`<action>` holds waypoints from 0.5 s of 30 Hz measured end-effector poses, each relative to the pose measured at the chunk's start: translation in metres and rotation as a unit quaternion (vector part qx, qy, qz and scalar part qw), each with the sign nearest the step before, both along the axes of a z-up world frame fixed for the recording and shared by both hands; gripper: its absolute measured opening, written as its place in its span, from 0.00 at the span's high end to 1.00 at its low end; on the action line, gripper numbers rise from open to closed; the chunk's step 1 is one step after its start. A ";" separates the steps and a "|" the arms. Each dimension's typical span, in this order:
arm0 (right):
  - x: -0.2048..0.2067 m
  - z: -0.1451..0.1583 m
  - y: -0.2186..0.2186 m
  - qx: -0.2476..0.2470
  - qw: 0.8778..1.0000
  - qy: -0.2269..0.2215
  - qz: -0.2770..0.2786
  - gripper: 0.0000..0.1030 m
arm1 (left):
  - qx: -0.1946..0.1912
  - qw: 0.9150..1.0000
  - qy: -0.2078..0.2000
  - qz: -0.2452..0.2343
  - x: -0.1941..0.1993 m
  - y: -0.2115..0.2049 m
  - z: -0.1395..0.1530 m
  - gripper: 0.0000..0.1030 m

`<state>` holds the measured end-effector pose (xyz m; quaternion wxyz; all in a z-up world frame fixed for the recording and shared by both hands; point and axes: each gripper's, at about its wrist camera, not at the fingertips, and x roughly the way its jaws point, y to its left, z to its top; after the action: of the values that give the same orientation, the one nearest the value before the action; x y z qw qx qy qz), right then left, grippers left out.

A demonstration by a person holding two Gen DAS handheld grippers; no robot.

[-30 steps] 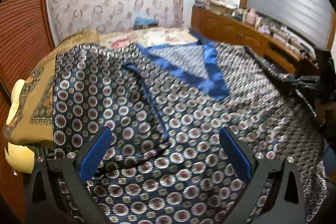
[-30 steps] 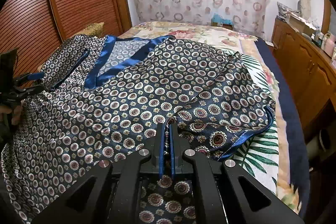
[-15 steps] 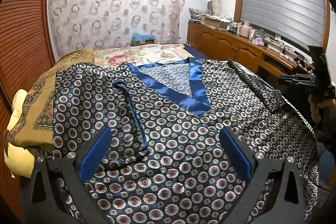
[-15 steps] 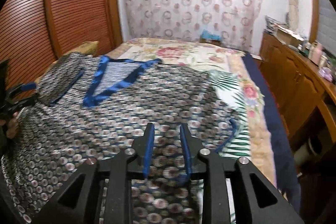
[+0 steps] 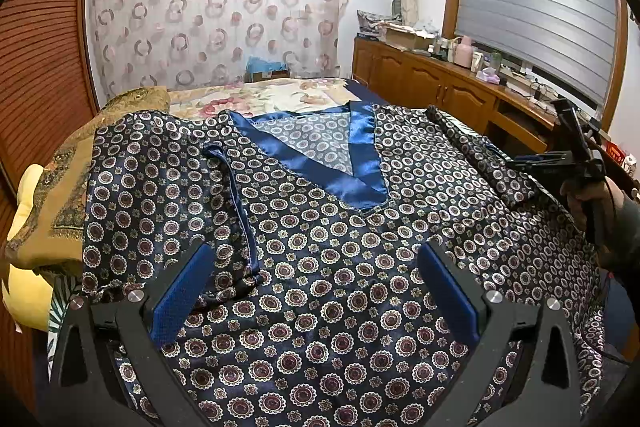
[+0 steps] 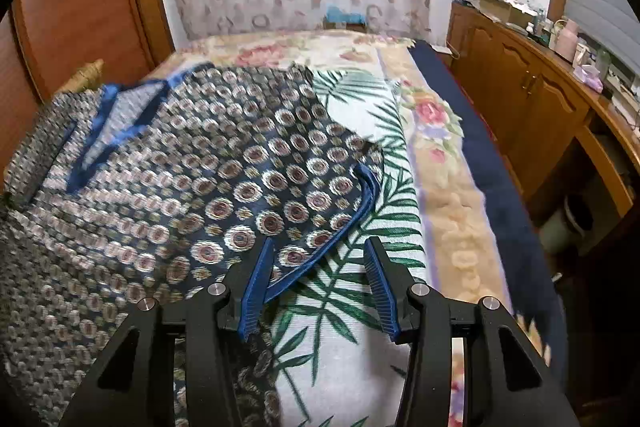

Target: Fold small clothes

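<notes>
**Both sleeves folded in, grippers off the fabric – bottom hem fold looks like the next one**

So the garment here is a navy satin top [image 5: 344, 267] with a medallion print and a shiny blue V-neck band [image 5: 352, 183]. It's lying flat on the bed, filling most of the lower half of the left wrist view. The floral bedspread [image 6: 360, 327] shows underneath it at lower centre of the right wrist view.

Tool state: the left gripper [image 5: 316, 291] is spread wide, hovering over the middle of the top with nothing between its blue pads. The right gripper [image 6: 320, 283] is also spread, gripping nothing, and sits right at the blue-piped sleeve edge [image 6: 352, 211]; that piping runs down toward its left finger. The right wrist view is a bit blurred, so I can't tell if a pad touches the cloth.

Where we are, as I read it: both sleeves are turned in over the body. One lies at centre left of the left wrist view [image 5: 168, 195], the other at the right [image 5: 480, 155]. So the side folds look done.

Next move, my guess: each gripper pinches a bottom corner of the hem and carries it up toward the neckline. Satin is slippery, so the folded sleeves could slide out if it's lifted too quickly.
</notes>
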<state>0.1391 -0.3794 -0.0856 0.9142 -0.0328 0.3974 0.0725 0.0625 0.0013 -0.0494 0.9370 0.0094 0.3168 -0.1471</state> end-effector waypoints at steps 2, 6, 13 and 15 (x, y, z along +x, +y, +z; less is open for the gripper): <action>0.005 -0.002 -0.002 0.003 1.000 0.008 0.000 0.53 | -0.001 1.000 0.000 0.000 0.000 0.001 -0.001 0.00; 0.004 -0.004 0.000 -0.011 1.000 -0.007 0.003 0.53 | -0.001 1.000 -0.001 0.003 -0.001 0.001 0.000 0.00; -0.007 -0.003 -0.003 -0.012 1.000 -0.009 0.014 0.53 | -0.001 1.000 -0.002 0.007 -0.002 0.003 0.000 0.00; -0.009 0.000 -0.007 -0.010 1.000 -0.010 0.022 0.60 | -0.003 1.000 -0.002 0.008 -0.002 0.004 0.000 0.00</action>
<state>0.1297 -0.3864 -0.0858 0.9159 -0.0517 0.3881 0.0880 0.0603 0.0052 -0.0495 0.9388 0.0047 0.3143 -0.1407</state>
